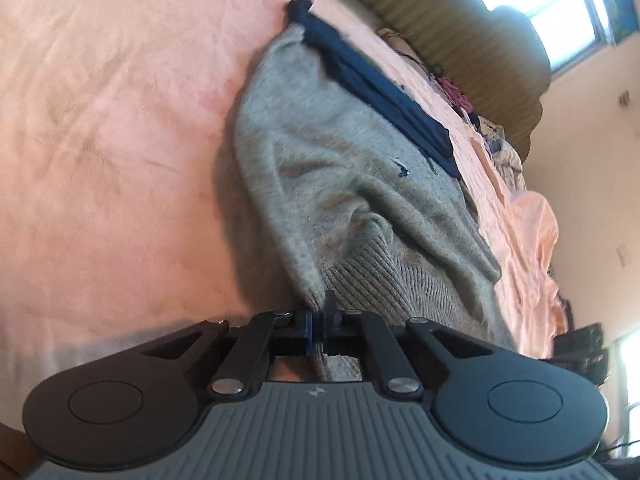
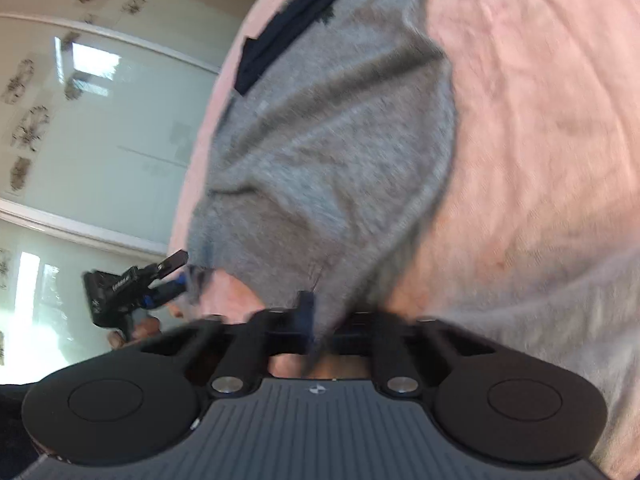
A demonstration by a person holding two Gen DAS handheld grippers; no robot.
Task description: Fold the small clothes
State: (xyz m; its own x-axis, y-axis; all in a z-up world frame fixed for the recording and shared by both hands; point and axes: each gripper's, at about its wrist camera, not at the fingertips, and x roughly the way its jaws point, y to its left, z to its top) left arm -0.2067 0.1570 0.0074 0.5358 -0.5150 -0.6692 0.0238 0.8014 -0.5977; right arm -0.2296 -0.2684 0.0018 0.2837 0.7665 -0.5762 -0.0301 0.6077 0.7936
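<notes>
A bed [image 1: 100, 120] covered by a wrinkled pink sheet [image 2: 540, 120] carries everything. A grey knit sweater [image 1: 320, 168] with a dark navy band [image 1: 380, 92] along one edge lies partly on the sheet, its far end resting there while its near edge is lifted off. Farther along the bed, by the padded headboard [image 1: 460, 28], sits a jumbled heap of other clothes [image 1: 492, 132].
</notes>
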